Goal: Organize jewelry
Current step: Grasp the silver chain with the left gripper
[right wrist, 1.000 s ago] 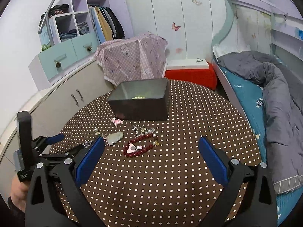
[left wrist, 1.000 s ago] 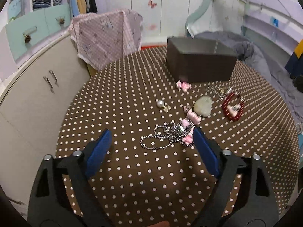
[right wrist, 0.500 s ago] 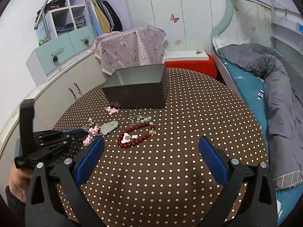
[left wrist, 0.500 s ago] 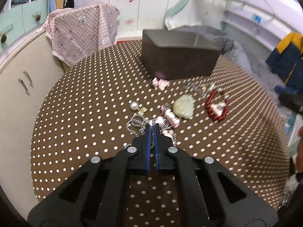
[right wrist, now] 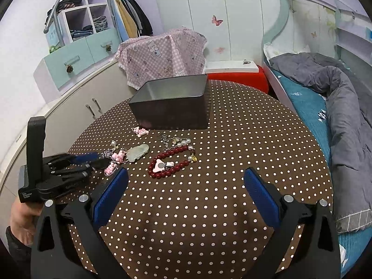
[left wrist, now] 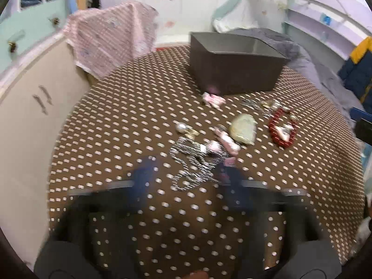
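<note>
Jewelry lies on a brown polka-dot table [right wrist: 209, 209] in front of a dark open box [right wrist: 172, 103], which also shows in the left wrist view [left wrist: 234, 66]. A silver chain with pink charms [left wrist: 197, 160] lies just ahead of my left gripper [left wrist: 188, 174], whose fingers are blurred by motion and stand apart. A pale green stone pendant [left wrist: 243, 127], a red bead bracelet [left wrist: 281, 127] and a pearl [left wrist: 181, 127] lie beyond. My right gripper [right wrist: 186, 193] is open and empty, near the red bracelet [right wrist: 169, 165]. The left gripper [right wrist: 88, 160] appears there by the chain.
A small pink charm [right wrist: 140, 131] and a pearl-and-metal chain [right wrist: 176, 140] lie beside the box. A pink cloth-covered object [right wrist: 162, 53], a cupboard [right wrist: 76, 107] and a bed with a grey duvet [right wrist: 337, 107] surround the table.
My left gripper was open a second ago, shut half a second ago over the chain, and its fingers now stand apart again, blurred. The right gripper has drifted slightly closer to the table.
</note>
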### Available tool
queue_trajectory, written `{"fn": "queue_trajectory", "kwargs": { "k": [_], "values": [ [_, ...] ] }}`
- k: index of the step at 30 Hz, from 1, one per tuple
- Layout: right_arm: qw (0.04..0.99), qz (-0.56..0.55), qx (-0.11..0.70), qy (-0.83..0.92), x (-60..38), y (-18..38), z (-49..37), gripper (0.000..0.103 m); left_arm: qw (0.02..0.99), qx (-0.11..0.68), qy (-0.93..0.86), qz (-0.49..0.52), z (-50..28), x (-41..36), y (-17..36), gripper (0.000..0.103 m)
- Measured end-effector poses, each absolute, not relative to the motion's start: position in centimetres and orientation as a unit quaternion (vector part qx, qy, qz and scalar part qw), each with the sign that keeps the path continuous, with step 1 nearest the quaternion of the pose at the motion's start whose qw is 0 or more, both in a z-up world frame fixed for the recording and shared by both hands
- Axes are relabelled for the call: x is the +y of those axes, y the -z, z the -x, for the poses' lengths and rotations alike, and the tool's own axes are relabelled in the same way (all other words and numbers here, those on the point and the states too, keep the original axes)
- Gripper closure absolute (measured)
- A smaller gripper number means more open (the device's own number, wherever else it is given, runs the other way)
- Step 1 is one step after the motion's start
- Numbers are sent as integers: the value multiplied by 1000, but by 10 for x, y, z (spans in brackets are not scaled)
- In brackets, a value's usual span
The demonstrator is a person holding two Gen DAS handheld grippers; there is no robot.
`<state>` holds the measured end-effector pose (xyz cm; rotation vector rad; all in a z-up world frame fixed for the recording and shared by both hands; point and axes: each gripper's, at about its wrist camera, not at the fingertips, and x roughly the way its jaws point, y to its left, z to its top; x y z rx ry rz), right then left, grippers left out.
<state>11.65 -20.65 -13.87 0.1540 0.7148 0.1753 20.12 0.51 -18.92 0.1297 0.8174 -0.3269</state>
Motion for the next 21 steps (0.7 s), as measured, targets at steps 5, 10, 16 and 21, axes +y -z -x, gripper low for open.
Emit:
{"fn": "queue_trajectory", "kwargs": {
  "k": [5, 10, 16, 21],
  "values": [
    [930, -79, 350, -82, -209, 140, -117, 7, 899, 404, 159, -60, -207, 5, 192, 28],
    [929, -79, 352, -80, -211, 142, -117, 7, 891, 421, 167, -35, -219, 10, 194, 59],
    [927, -77, 356, -86, -208, 145, -118, 7, 889, 398, 220, -49, -216, 1, 188, 101],
    [927, -77, 357, -87, -209, 144, -118, 7, 899, 367, 239, -16, -206, 11, 169, 101]
  ]
}}
